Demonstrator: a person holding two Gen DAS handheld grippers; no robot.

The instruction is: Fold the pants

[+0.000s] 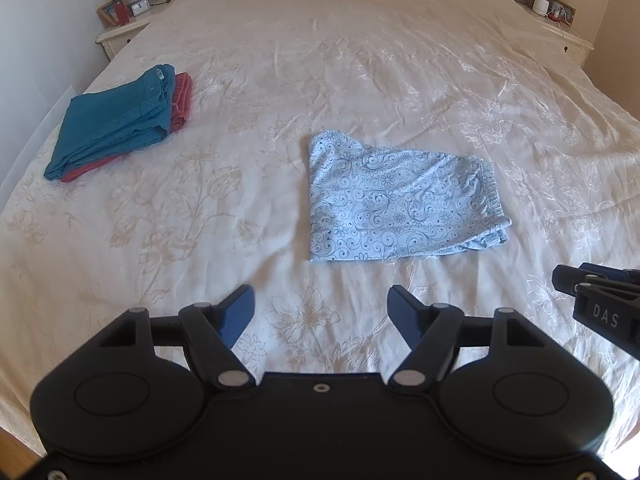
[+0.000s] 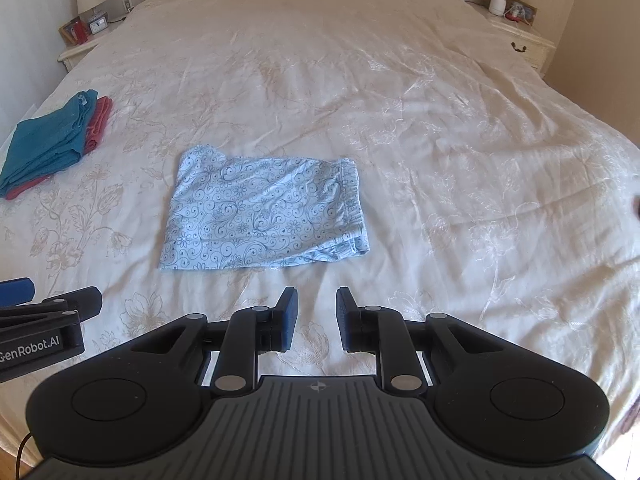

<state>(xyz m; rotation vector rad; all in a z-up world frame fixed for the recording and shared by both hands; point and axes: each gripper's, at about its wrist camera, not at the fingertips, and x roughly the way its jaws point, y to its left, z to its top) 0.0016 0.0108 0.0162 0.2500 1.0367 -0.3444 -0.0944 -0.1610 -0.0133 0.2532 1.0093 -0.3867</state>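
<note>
Left tool [image 1: 322,300] spread wide, right tool [image 2: 317,304] narrowly parted, both empty.

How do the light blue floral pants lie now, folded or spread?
Folded: the light blue floral pants lie as a compact rectangle, layered edges at one end.

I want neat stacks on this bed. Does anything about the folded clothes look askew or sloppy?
Mostly tidy. The patterned pants lie folded flat, but the layers at their near right corner splay out unevenly. On the left, the teal pants sit offset on the red garment, which peeks out along two edges.
</note>
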